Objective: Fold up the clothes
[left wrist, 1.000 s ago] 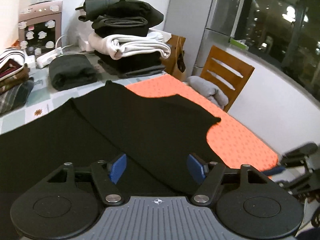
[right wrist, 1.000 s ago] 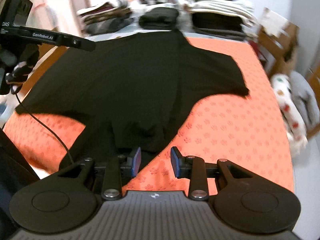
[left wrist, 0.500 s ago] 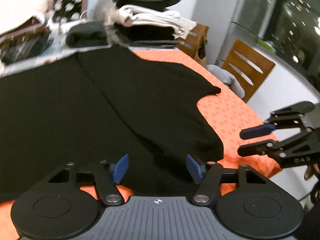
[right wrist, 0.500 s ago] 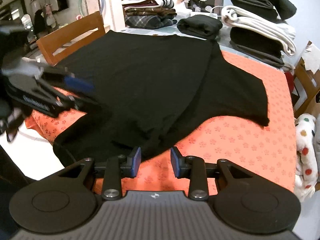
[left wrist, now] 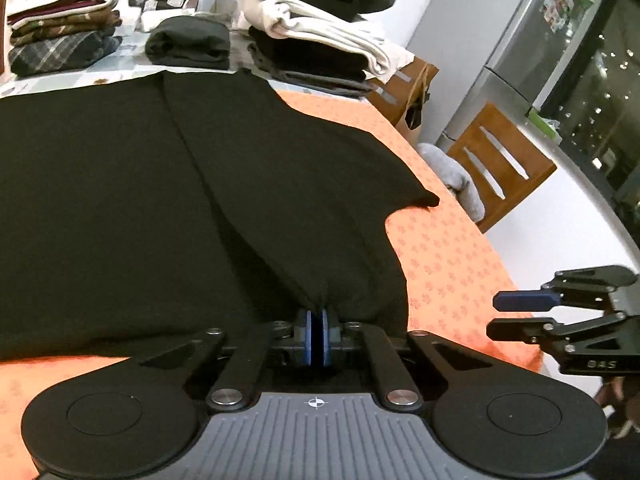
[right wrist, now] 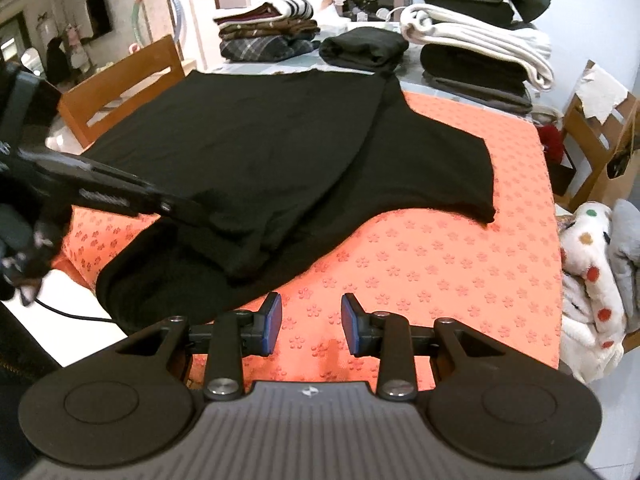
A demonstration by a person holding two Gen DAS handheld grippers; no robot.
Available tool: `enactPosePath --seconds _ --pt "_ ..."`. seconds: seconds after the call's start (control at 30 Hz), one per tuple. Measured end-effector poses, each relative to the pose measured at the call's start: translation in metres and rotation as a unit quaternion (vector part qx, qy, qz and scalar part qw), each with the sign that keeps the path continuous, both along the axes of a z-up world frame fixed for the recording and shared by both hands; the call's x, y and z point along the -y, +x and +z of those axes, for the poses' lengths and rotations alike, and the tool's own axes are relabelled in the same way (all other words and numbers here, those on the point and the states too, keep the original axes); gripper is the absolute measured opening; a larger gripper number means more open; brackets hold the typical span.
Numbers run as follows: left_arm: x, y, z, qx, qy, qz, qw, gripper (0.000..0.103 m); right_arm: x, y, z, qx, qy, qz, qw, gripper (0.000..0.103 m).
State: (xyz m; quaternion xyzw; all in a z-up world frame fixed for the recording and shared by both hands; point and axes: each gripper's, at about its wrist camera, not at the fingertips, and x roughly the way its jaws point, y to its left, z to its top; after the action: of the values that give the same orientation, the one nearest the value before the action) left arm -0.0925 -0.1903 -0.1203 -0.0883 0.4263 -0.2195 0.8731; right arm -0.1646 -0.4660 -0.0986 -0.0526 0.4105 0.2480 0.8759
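Observation:
A black garment [left wrist: 168, 184] [right wrist: 280, 148] lies spread over an orange mat [left wrist: 448, 264] [right wrist: 440, 264], with one side folded over the middle. My left gripper [left wrist: 317, 338] is shut on the garment's near edge, and the cloth bunches up between its blue pads. In the right wrist view that gripper [right wrist: 192, 210] reaches in from the left onto the cloth. My right gripper [right wrist: 307, 324] is open above bare mat, just right of the garment's hem, with nothing between its fingers. It also shows at the right edge of the left wrist view [left wrist: 516, 312].
Stacks of folded clothes [left wrist: 320, 28] [right wrist: 476, 40] stand at the table's far end, with a folded black piece [left wrist: 188, 42] and a plaid pile [right wrist: 264, 36]. Wooden chairs [left wrist: 496, 160] [right wrist: 120, 88] flank the table. Spotted and grey fabric [right wrist: 596, 272] lies at the right.
My left gripper has dropped to the garment's near edge and shut on it. The right gripper has drawn back a little over the mat and stays open.

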Motion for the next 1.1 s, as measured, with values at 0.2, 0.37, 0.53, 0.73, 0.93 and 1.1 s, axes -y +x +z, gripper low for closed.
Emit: enactPosePath --seconds 0.2,0.37,0.53,0.73,0.93,1.1 --pt "-0.022 0.005 -0.001 -0.034 0.032 0.011 0.9989 0.007 -0.005 0.002 0.000 0.002 0.017 -0.004 1.000 0.038" --pt "-0.031 0.003 -0.014 -0.061 0.019 0.030 0.9975 0.018 -0.023 0.007 -0.002 0.007 0.018 0.020 1.000 0.038" --pt "-0.028 -0.019 -0.003 0.008 0.054 0.005 0.9985 0.053 -0.057 0.014 -0.014 0.011 0.006 0.070 0.997 0.039" --pt "-0.023 -0.039 -0.007 0.040 0.098 -0.031 0.9939 0.053 -0.099 0.016 -0.034 0.014 -0.001 0.111 0.994 0.039" --pt "-0.019 -0.055 -0.015 0.057 0.134 -0.061 0.9874 0.055 -0.102 0.030 -0.047 -0.010 0.029 0.065 0.997 0.005" --pt "0.003 -0.057 -0.022 0.090 0.167 -0.066 0.9795 0.055 -0.095 0.026 -0.023 -0.013 0.049 0.057 0.997 0.005"
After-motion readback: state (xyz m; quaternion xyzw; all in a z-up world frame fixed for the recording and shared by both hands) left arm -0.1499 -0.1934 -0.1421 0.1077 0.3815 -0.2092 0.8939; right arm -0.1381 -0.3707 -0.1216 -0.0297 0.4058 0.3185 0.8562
